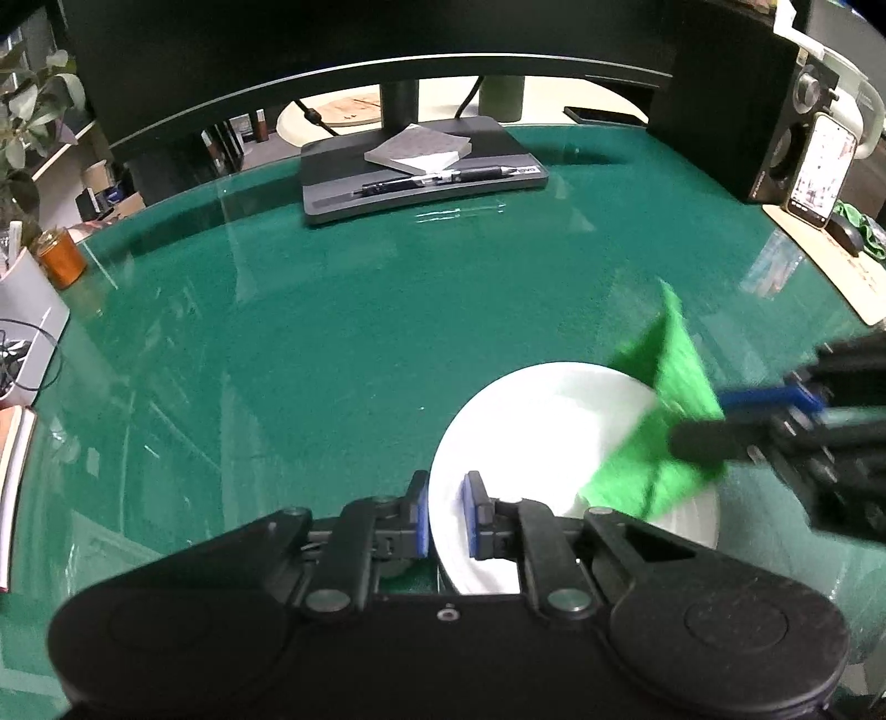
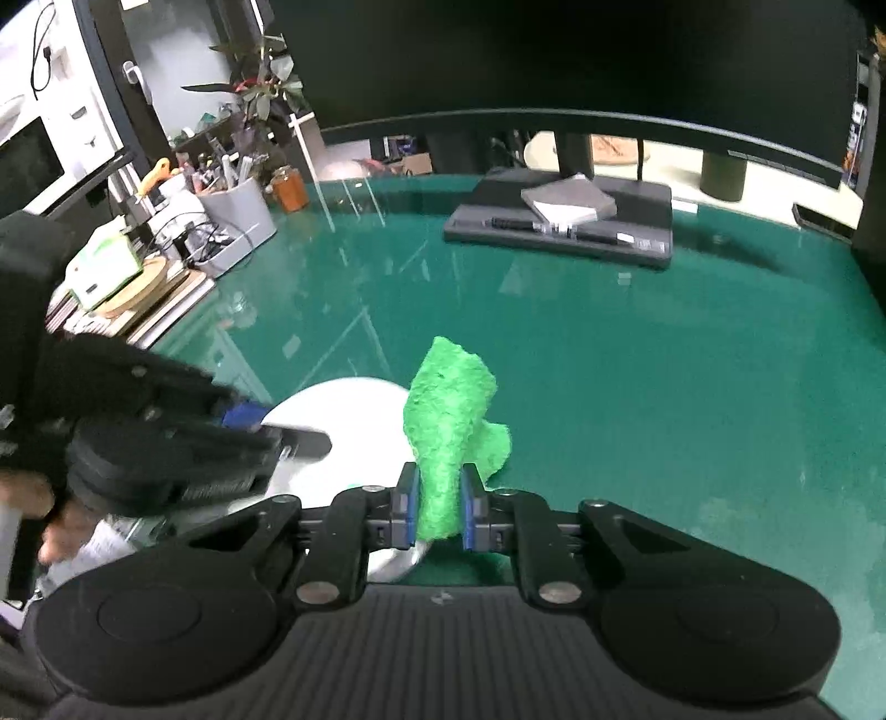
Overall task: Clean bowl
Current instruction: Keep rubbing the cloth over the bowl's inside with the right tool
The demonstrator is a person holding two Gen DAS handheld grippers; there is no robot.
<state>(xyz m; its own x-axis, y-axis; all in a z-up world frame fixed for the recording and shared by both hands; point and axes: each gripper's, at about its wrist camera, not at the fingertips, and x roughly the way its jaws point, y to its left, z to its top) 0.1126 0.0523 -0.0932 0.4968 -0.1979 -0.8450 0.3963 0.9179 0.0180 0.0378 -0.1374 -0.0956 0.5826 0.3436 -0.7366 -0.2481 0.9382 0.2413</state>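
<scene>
A: Left wrist view first: what carries everything?

B: A desk [image 1: 332, 310] with a glossy green top. At its far edge a wide dark monitor [image 1: 360, 50] spans the view, and its flat grey stand base [image 1: 421, 177] holds a grey notepad [image 1: 418, 148] and a black pen [image 1: 443, 178].

A: And the bowl?

B: The white bowl [image 1: 531, 432] sits on the green top toward the near edge, right of the middle in this view. The left gripper [image 1: 447, 512] pinches its near rim: one blue pad is outside the wall, the other inside, both pressed against it.

A: What about the other tool?

B: The right gripper [image 2: 438, 509] has its fingers closed on a bright green sponge [image 2: 451, 426], squeezed between the two blue pads. In the right wrist view the sponge stands up out of the fingers and curls forward. In the left wrist view it hangs over the right side of the bowl, blurred; whether it touches the inside cannot be told.

A: Anything smaller around?

B: Along the left edge of the desk, a pale organiser tub [image 2: 238, 213] with pens and an amber jar [image 2: 289, 189] just beside it. At the right edge, a phone [image 1: 822, 166] with a lit screen stands on a mount. Part of a person's hand [image 2: 33, 498] shows behind the left gripper.
</scene>
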